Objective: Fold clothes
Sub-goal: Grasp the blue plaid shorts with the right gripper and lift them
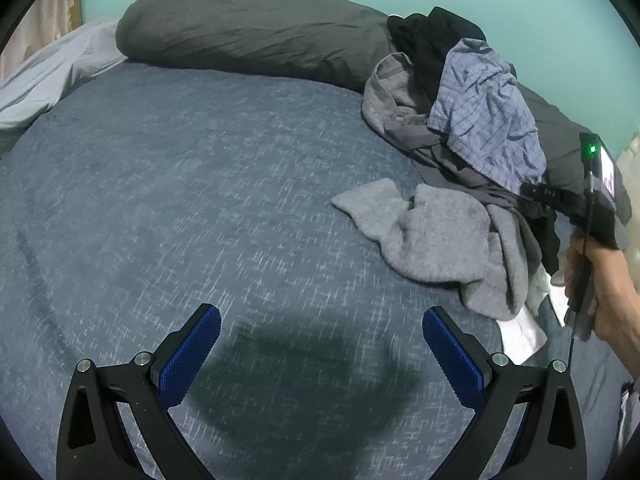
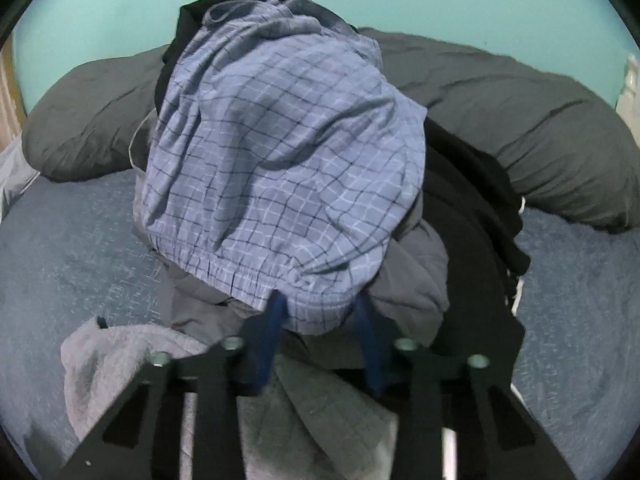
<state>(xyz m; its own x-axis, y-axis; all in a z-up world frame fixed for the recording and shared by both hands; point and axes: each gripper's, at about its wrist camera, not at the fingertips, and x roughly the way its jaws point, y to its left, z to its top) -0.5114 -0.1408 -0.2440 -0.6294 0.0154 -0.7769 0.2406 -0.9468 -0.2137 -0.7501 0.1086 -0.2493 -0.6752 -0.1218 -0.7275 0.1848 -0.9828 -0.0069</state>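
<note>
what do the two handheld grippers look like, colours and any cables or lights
Left gripper: black angular arms with silver bolts and ribbed blue pads. Right gripper: same black frame, silver bolts, blue fingers. Seen from the left wrist, its body shows a green light, a small screen and a black cable.

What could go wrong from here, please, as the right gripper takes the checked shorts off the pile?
1. The right gripper straddles only the waistband of the checked shorts, not yet clamped; the hem may slip out.
2. The shorts lie on dark clothes; lifting may drag those along or topple the pile.
3. The left gripper hangs open over bare bed, too far to help.
</note>
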